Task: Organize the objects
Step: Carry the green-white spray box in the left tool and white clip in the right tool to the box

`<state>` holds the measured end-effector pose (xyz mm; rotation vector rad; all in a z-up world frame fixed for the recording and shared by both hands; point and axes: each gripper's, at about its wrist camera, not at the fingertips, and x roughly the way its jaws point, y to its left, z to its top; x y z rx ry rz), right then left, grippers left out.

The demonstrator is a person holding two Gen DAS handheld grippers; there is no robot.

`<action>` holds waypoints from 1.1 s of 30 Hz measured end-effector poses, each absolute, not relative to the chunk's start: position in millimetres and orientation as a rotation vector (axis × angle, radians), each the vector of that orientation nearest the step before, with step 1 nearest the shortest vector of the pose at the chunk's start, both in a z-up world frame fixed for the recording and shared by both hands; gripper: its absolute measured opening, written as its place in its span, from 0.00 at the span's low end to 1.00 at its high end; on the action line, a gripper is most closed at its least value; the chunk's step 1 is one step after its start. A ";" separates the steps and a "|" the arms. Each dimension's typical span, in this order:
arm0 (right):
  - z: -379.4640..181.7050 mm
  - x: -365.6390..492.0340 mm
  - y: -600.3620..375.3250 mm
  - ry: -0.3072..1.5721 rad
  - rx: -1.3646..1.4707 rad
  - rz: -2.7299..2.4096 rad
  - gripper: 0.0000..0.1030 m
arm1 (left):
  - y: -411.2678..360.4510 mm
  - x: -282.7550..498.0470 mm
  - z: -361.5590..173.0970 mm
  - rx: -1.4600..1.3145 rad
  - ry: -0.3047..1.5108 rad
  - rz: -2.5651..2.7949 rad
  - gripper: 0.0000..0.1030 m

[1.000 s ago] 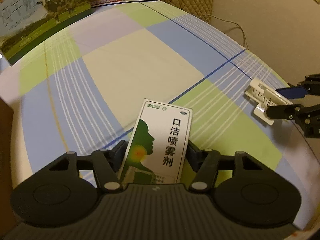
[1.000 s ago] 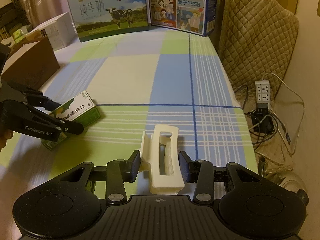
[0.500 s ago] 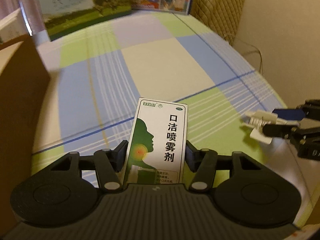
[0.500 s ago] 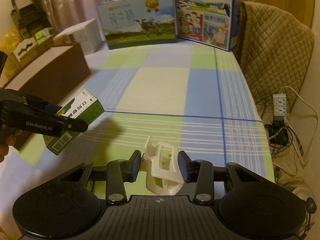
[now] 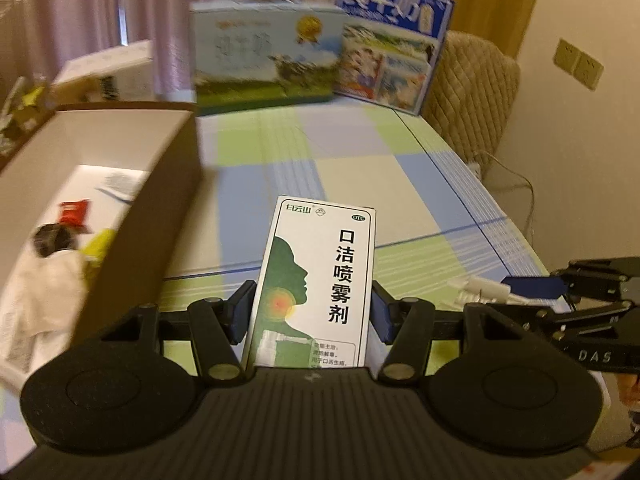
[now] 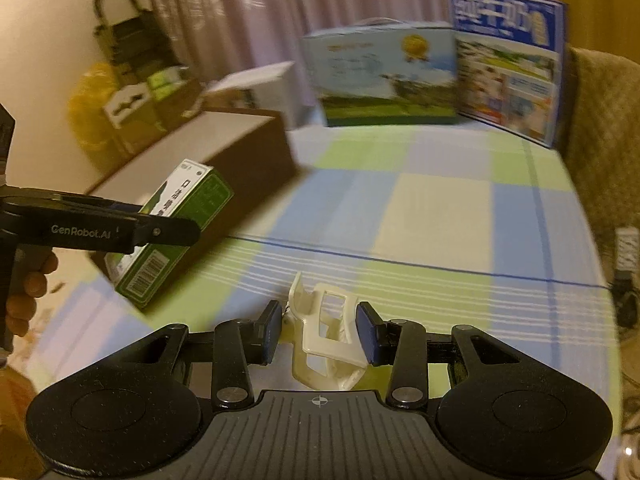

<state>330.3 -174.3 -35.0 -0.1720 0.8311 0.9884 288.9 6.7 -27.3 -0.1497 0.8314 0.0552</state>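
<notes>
A white-and-green spray box (image 5: 316,280) stands upright between my left gripper's (image 5: 312,316) pads, held clear above the checked tablecloth (image 5: 360,168). From the right wrist view the same spray box (image 6: 176,228) hangs in the left gripper (image 6: 160,224) beside the brown box (image 6: 224,160). My right gripper (image 6: 320,328) is shut on a cream hair claw clip (image 6: 324,336), lifted off the cloth. The clip (image 5: 480,290) and right gripper (image 5: 532,292) also show at the right edge of the left wrist view.
An open brown box (image 5: 152,200) at the left holds a red packet, a yellow item and white cloth. Two milk cartons (image 5: 264,56) (image 5: 392,40) stand at the far edge. A quilted chair (image 5: 472,92) is at the right, a white box (image 6: 260,88) at the back left.
Both grippers have risen off the cloth with their objects. The left one swung toward the brown box, whose open inside has come into view; the clip has tilted in the right gripper.
</notes>
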 end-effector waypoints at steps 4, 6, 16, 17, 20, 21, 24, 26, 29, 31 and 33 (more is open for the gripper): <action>-25.4 311.0 -145.9 0.818 -0.174 1.064 0.36 | 29.5 262.9 -8.9 -0.165 0.795 0.115 0.52; -21.5 301.7 -131.2 0.811 -0.178 1.098 0.36 | 42.2 252.3 -2.3 -0.173 0.781 0.144 0.52; 0.3 253.2 -53.6 0.749 -0.182 1.235 0.36 | 111.5 200.1 23.8 -0.183 0.729 0.272 0.52; 2.1 251.4 -46.9 0.744 -0.181 1.241 0.36 | 118.4 196.2 25.7 -0.184 0.726 0.280 0.52; 7.4 242.8 -23.1 0.722 -0.178 1.255 0.36 | 137.1 187.3 29.4 -0.181 0.718 0.295 0.52; 8.8 240.7 -14.8 0.716 -0.175 1.257 0.36 | 143.5 184.8 30.8 -0.179 0.715 0.298 0.52; 11.3 236.4 7.5 0.700 -0.172 1.259 0.36 | 161.4 180.3 33.4 -0.173 0.708 0.303 0.52; 12.0 235.9 20.7 0.693 -0.175 1.256 0.36 | 173.8 180.1 34.6 -0.167 0.705 0.305 0.52; 10.8 235.9 41.2 0.686 -0.181 1.242 0.36 | 193.7 182.2 34.7 -0.160 0.704 0.305 0.52; 8.7 238.3 55.2 0.686 -0.185 1.222 0.36 | 204.9 186.3 33.6 -0.150 0.710 0.305 0.52; 6.5 241.5 67.8 0.686 -0.189 1.201 0.36 | 217.7 193.5 31.5 -0.144 0.718 0.303 0.52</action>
